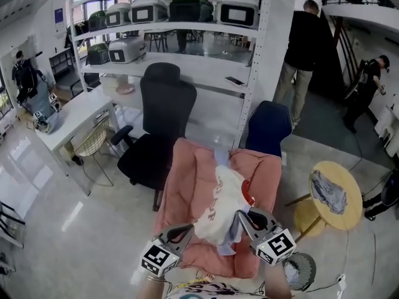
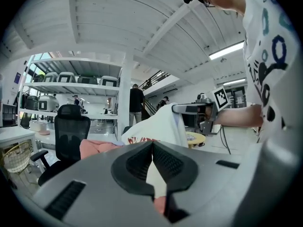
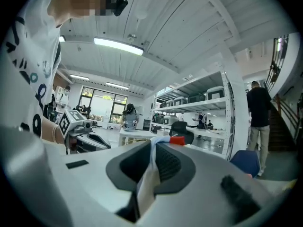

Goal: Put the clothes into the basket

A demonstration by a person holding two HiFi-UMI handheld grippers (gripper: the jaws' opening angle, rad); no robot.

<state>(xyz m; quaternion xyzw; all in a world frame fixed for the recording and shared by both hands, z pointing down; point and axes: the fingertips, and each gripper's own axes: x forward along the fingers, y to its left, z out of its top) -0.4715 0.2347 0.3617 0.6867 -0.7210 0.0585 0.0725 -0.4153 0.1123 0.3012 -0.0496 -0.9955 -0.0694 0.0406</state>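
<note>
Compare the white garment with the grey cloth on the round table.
The white garment carries red print; the grey cloth is plain bluish grey. The white garment hangs pinched between the left gripper and right gripper above a pink quilt; the grey cloth lies loose on the yellow table, with no gripper near it. Both are rumpled fabric.

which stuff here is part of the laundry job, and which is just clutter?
Job:
- white garment with red print, pinched by the left gripper and the right gripper
- round dark mesh basket, likely the target
- grey-blue cloth on the round yellow table, probably next

Lying about:
- pink quilt
- black office chair
- navy chair
</note>
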